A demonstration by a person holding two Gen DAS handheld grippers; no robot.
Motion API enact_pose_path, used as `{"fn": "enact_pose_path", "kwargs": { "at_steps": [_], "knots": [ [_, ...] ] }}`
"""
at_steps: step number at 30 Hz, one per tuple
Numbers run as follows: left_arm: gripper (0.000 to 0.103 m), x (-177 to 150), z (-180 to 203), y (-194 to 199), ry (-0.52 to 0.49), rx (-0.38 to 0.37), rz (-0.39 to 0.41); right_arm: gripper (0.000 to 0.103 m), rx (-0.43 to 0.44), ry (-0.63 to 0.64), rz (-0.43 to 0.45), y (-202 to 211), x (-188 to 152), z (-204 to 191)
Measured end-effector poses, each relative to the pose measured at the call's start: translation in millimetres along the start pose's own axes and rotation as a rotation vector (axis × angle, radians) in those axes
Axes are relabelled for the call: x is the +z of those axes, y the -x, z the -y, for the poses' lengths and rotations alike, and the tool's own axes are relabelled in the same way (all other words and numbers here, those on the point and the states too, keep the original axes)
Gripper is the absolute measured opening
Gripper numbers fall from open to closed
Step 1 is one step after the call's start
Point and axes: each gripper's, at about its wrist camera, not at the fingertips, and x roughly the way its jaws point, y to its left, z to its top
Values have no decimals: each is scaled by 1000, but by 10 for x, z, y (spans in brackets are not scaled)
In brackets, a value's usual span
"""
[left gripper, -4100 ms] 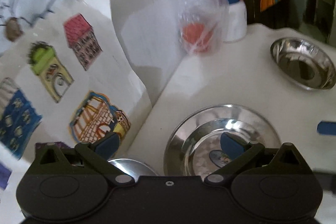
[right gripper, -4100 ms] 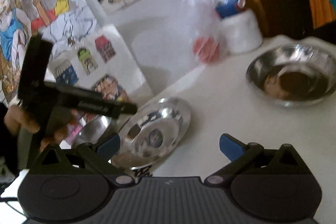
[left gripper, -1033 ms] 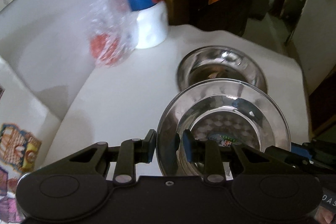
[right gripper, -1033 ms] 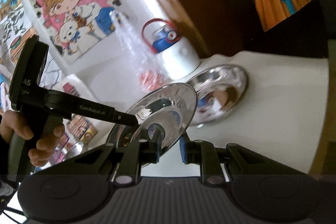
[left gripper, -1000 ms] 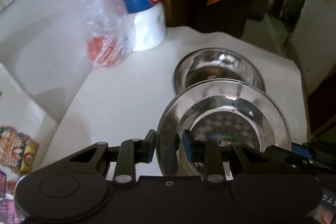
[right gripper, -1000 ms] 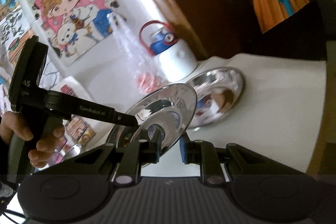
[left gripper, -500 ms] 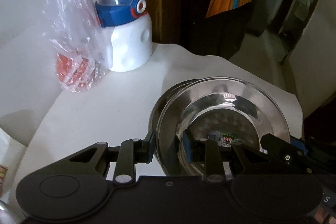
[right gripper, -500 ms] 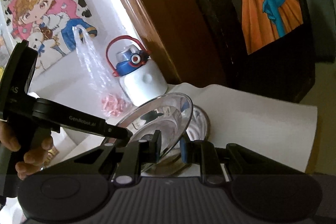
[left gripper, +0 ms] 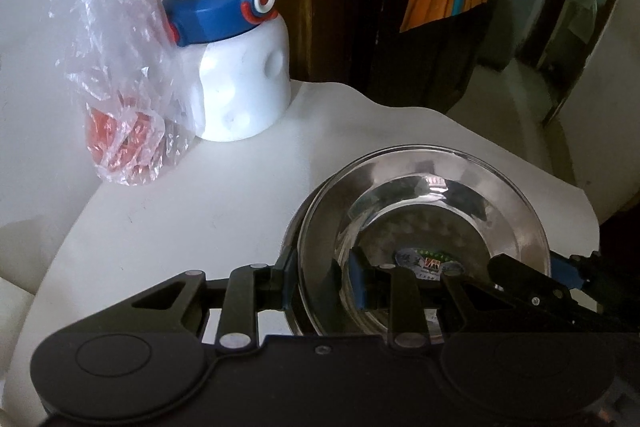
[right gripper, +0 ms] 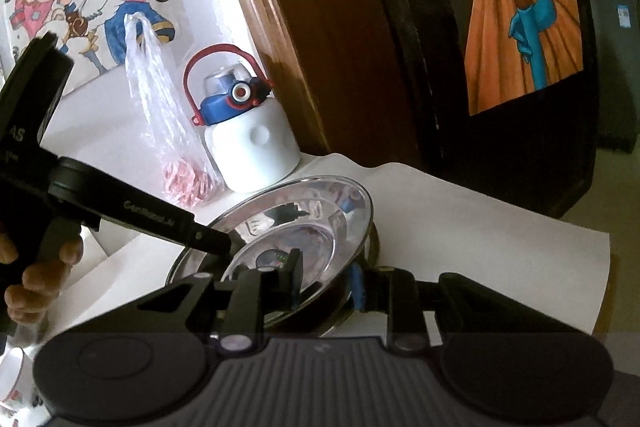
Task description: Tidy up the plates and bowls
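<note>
A shiny steel plate [left gripper: 424, 223] with a sticker at its centre is held between both grippers. My left gripper [left gripper: 322, 279] is shut on its near left rim. In the left wrist view the right gripper [left gripper: 564, 269] comes in from the right at the plate's opposite rim. In the right wrist view my right gripper [right gripper: 326, 281] is shut on the plate [right gripper: 304, 227], which tilts up to the right, and the left gripper [right gripper: 216, 245] grips its far left rim. A second steel bowl [left gripper: 294, 235] lies directly beneath, mostly hidden, with only its dark rim [right gripper: 374, 239] showing. I cannot tell whether they touch.
A white water bottle [left gripper: 244, 83] with a blue lid and red handle stands at the back. A clear plastic bag [left gripper: 124, 131] with red contents hangs beside it. The white table's edge [left gripper: 576, 191] runs close behind the bowls. A hand [right gripper: 40, 279] holds the left gripper's handle.
Four seconds ago both grippers were open and the plate lay on the table. Both have since shut on it and carried it forward, over the far bowl and lower.
</note>
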Motion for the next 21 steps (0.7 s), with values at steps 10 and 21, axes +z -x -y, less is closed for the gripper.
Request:
{"fn": "enact_pose_path", "kwargs": {
  "at_steps": [10, 21],
  "knots": [
    [30, -39, 25, 20, -25, 42, 15, 38, -16, 62, -2, -19, -45, -124],
    [30, -81, 82, 25, -65, 82, 39, 44, -44, 111, -4, -56, -58, -213]
  ]
}}
